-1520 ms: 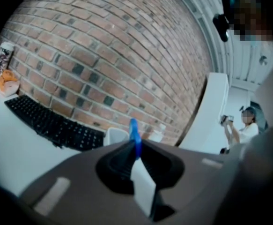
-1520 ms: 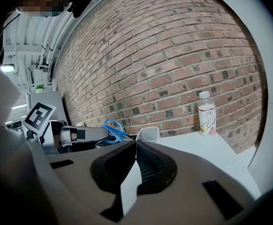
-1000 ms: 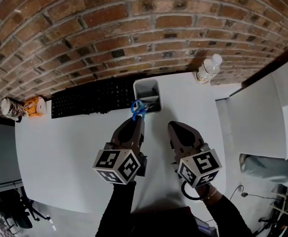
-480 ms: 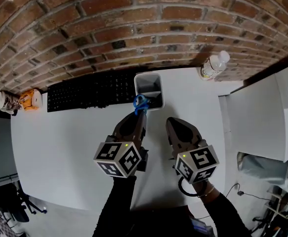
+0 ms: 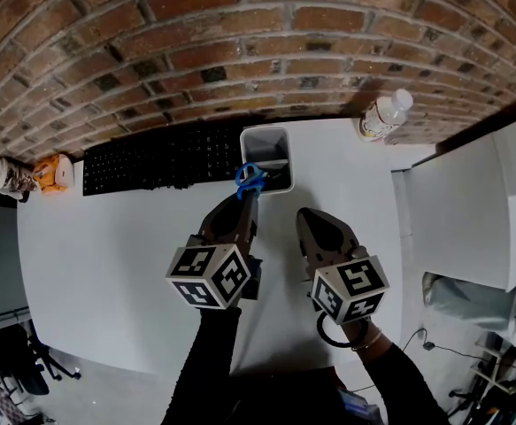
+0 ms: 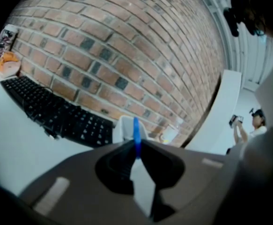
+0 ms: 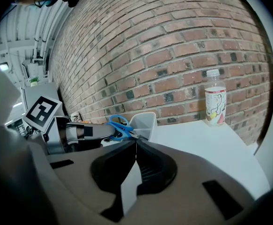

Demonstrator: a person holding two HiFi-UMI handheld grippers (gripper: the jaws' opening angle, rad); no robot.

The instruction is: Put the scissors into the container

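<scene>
Ok, both forearms in dark sleeves reach forward over the white table, marker cubes nearest the camera, jaws aimed at the brick wall. The left gripper is stretched up to the near rim of the container and tilts slightly right; its jaws are clamped on the scissors, and the left gripper view shows the blue plastic pinched edge-on between the pads. The blue handle loops stick out past the jaw tips, right at the container's near-left corner, above the table. The right gripper hangs back, beside the left and short of the container, jaws closed together with nothing between them. The container is a white open-top bin just right of the black keyboard, and what looks like a divider crosses it. The inside is dark, so I can't tell what is in it. A capped bottle stands upright further right by the wall. The scissor blades are hard to make out: the head view hides them behind the left jaws, and the right gripper view only shows a dark sliver by the bin.
</scene>
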